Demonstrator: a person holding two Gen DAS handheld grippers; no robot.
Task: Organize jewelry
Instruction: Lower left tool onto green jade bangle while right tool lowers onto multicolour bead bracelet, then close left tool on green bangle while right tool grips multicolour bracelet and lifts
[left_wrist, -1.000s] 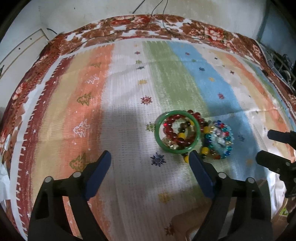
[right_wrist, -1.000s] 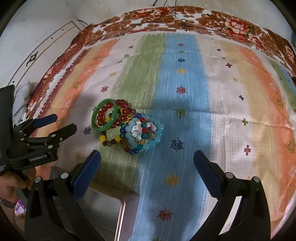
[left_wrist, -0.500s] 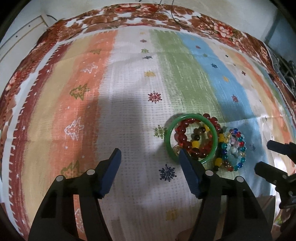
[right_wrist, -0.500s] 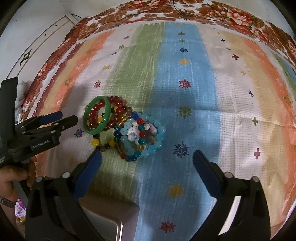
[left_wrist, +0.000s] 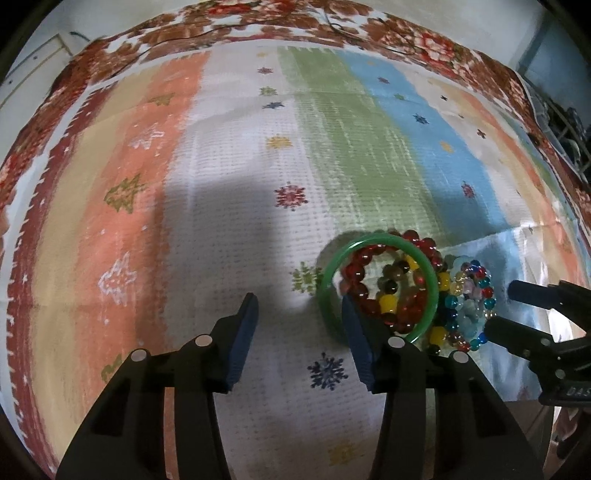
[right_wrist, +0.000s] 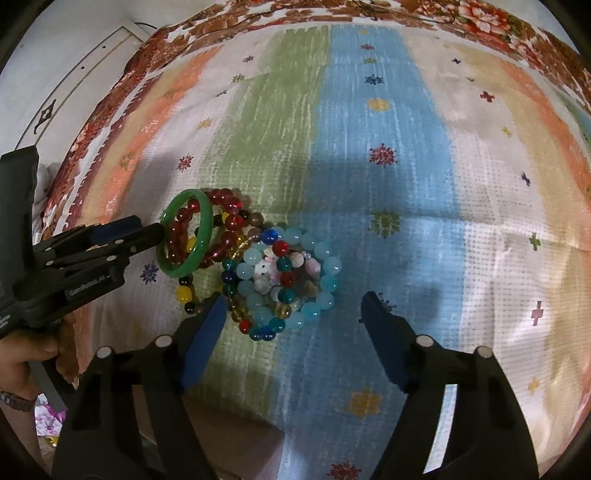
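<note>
A green bangle (left_wrist: 376, 247) lies on a pile of beaded bracelets on the striped cloth; it also shows in the right wrist view (right_wrist: 186, 266). Red bead bracelets (left_wrist: 356, 275) sit inside it, and a heap of light-blue and multicoloured bead bracelets (right_wrist: 284, 280) lies to its right. My left gripper (left_wrist: 299, 306) is open; its right finger reaches the bangle's near-left rim, its left finger stands on bare cloth. My right gripper (right_wrist: 291, 306) is open just in front of the blue bead heap, fingers on either side of its near edge.
The striped, snowflake-patterned cloth (left_wrist: 229, 206) covers the table, with a floral border (left_wrist: 258, 18) at the far edge. A brown box edge (right_wrist: 229, 443) shows under my right gripper. A wire rack (left_wrist: 569, 129) stands at far right.
Both grippers have moved forward toward the pile. My left gripper's fingers have narrowed and its right finger has come up to the green bangle. The jewelry has not moved.
</note>
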